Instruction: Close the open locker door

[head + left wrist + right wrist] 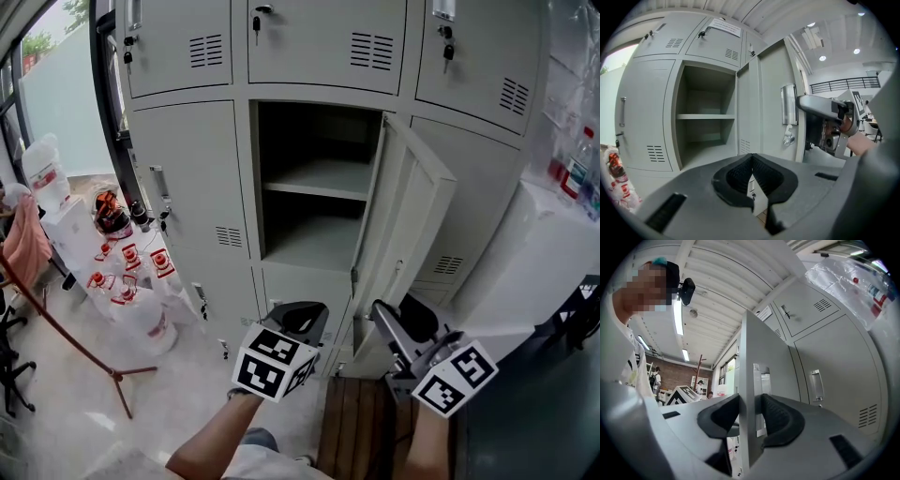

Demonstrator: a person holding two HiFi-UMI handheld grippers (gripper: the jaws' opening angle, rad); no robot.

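Jaws on your left gripper (751, 157) are pressed together with nothing in them. It hangs low in front of the locker (314, 178). Keep it back, or the swinging door could bump it.

Next comes the locker door (408, 206). It stands tall, with its long side running up and down. It hangs from the right side of the locker's open space and sticks out toward you, about half open.

Your right gripper (750, 413) has its jaws wide apart. The door's free edge stands between them, and I don't think they are squeezing it. So the door may slip out when you push. If the jaws are around the edge as it shuts, they could get pinched against the locker.
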